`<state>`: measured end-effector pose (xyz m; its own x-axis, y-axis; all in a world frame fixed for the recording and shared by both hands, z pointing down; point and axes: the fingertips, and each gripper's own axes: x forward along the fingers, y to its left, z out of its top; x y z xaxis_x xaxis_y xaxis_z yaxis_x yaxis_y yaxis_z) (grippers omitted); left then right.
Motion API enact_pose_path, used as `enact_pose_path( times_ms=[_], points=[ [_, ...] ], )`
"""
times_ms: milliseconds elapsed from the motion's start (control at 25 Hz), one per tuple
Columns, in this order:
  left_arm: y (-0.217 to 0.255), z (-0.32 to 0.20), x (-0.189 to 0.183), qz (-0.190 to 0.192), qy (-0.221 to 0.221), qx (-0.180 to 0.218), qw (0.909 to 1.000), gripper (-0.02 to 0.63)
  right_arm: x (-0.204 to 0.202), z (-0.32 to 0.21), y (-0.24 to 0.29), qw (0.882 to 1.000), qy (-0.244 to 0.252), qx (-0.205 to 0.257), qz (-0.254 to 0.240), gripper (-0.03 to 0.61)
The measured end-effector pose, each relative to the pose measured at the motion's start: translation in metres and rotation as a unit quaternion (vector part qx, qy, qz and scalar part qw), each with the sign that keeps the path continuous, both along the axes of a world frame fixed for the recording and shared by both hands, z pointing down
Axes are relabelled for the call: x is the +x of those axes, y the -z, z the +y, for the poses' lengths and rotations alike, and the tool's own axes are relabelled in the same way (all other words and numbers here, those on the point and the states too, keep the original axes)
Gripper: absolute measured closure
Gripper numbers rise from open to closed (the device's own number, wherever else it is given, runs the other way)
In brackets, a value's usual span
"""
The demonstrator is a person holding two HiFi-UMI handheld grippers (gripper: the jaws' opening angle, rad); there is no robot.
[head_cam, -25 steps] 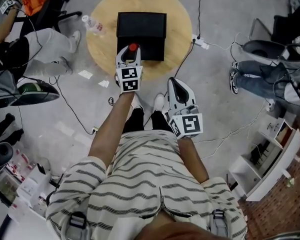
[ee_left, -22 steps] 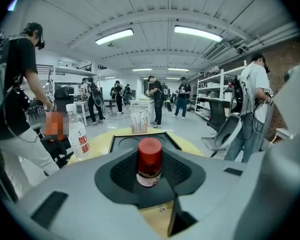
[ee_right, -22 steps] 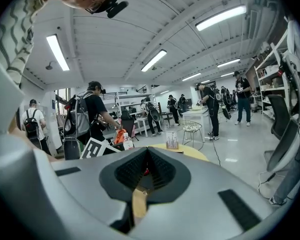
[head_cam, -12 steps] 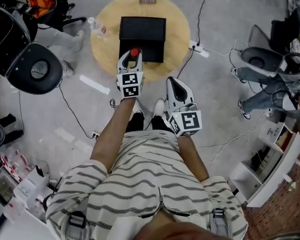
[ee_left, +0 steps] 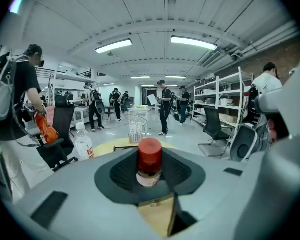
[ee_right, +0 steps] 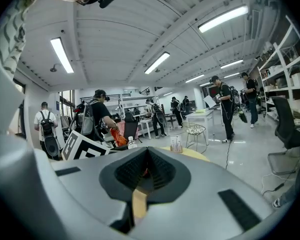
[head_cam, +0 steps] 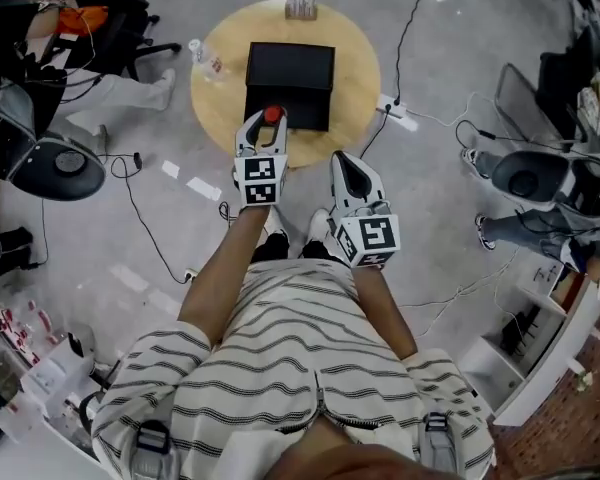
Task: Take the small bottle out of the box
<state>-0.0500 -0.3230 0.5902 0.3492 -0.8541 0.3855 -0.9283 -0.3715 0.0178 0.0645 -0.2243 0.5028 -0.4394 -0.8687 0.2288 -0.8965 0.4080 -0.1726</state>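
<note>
The small bottle (head_cam: 272,115), clear with a red cap, stands upright between the jaws of my left gripper (head_cam: 270,120), which is shut on it. It hangs above the near edge of the black box (head_cam: 290,68) on the round wooden table (head_cam: 220,93). In the left gripper view the bottle (ee_left: 149,161) sits between the dark pads of the left gripper (ee_left: 150,170). My right gripper (head_cam: 345,164) is nearer to me, off the table, jaws together and holding nothing. In its own view the right gripper (ee_right: 144,171) shows only a thin slit.
A plastic water bottle (head_cam: 202,56) stands at the table's left edge, and a small clear rack (head_cam: 300,3) at its far edge. Cables and a power strip (head_cam: 398,111) lie on the floor. Office chairs and several people are around the room.
My left gripper with the bottle has lifted a little over the box's near edge. My right gripper has stayed put. People and chairs at the left have shifted.
</note>
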Motion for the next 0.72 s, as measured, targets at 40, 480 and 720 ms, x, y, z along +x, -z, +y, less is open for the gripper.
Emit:
enact_pose_path(
  times_ms=[40, 480, 720],
  points=[
    [0.003, 0.002, 0.0, 0.002, 0.0, 0.001, 1.0, 0.463, 0.0, 0.0, 0.001, 1.0, 0.0, 0.001, 0.0, 0.56],
    [0.04, 0.03, 0.0, 0.009, -0.012, 0.023, 0.9996, 0.463, 0.0, 0.008, 0.017, 1.0, 0.0, 0.018, -0.001, 0.56],
    [0.047, 0.029, 0.004, 0.015, -0.017, 0.032, 0.9992, 0.463, 0.001, -0.004, 0.013, 1.0, 0.003, 0.018, 0.001, 0.56]
  ],
)
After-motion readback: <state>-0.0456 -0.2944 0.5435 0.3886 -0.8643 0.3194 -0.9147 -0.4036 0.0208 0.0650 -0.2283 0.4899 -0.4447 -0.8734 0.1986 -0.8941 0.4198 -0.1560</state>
